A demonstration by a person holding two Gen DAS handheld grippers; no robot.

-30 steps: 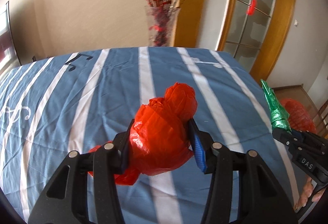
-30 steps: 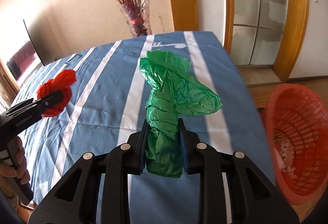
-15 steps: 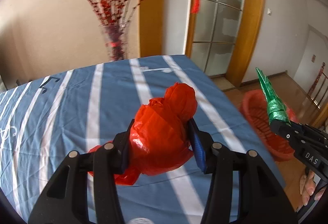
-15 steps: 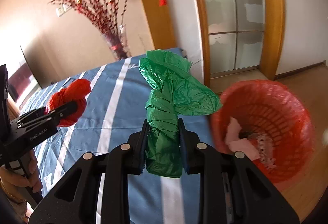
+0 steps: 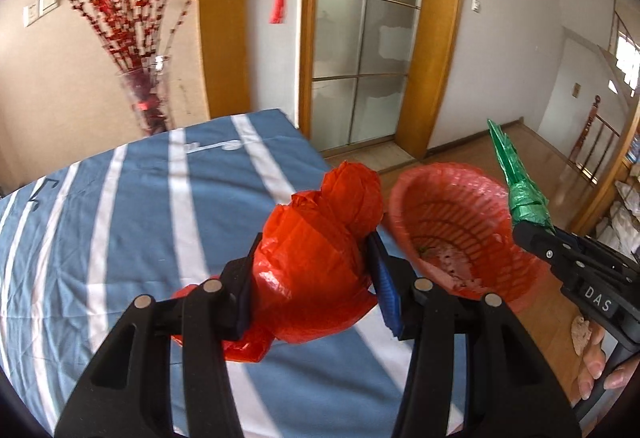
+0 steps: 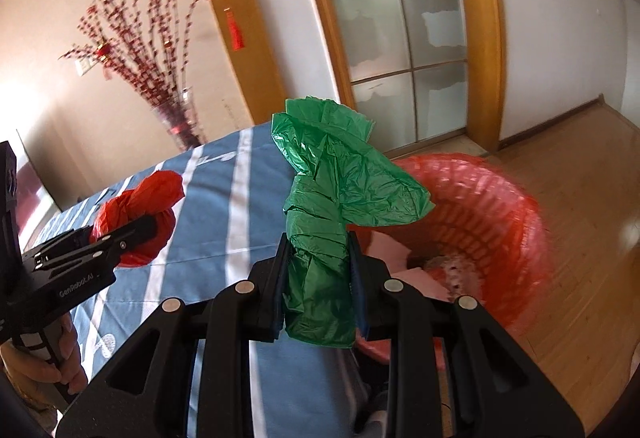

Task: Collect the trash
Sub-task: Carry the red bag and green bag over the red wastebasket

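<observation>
Left gripper (image 5: 314, 270) fingers clamped on a crumpled red bag (image 5: 320, 238), right gripper (image 6: 318, 276) fingers pinching a green bag (image 6: 336, 205), both held near the red basket (image 6: 500, 205) beside the striped desk (image 5: 120, 205).

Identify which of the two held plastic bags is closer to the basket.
The green bag in the right gripper; the red bag, in the left gripper, hangs over the bed.

A home, probably a bedroom; striped bedspread (image 5: 120, 222); vase of red branches (image 5: 148, 97); wooden-framed glass door (image 5: 360, 37).
</observation>
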